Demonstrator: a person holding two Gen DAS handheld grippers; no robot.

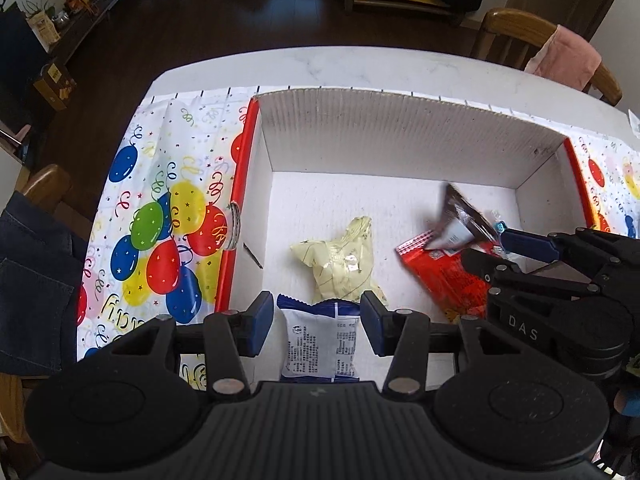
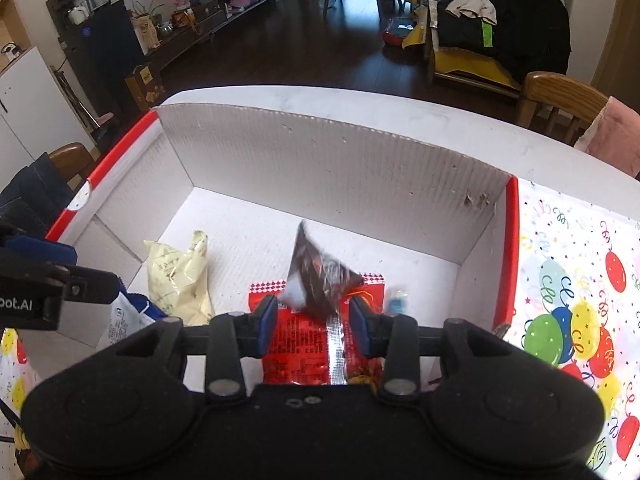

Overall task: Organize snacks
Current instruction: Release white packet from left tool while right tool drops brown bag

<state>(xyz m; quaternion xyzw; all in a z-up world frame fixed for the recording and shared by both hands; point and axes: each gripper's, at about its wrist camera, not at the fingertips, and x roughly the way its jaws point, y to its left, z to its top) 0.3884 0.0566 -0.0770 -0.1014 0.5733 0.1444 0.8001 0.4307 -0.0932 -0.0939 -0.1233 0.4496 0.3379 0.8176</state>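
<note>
A white corrugated box (image 1: 400,132) (image 2: 320,160) with red edges stands open on the table. On its floor lie a pale yellow packet (image 1: 344,264) (image 2: 180,276) and a red packet (image 1: 444,272) (image 2: 296,348). My left gripper (image 1: 318,322) is low at the box's near side, shut on a blue-and-white packet (image 1: 320,344) (image 2: 124,320). My right gripper (image 2: 313,318) (image 1: 500,248) stands open above the red packet. A blurred brown packet (image 2: 320,276) (image 1: 460,216) is just beyond its tips, free of the pads. A small blue-wrapped sweet (image 2: 396,300) (image 1: 498,224) shows blurred beside it.
The box rests on a balloon-print cloth (image 1: 160,240) (image 2: 568,280) over a white marble table (image 1: 360,68). A wooden chair with a pink cloth (image 1: 560,52) (image 2: 612,140) stands at the far right. Another chair draped with jeans (image 1: 32,248) is at the left.
</note>
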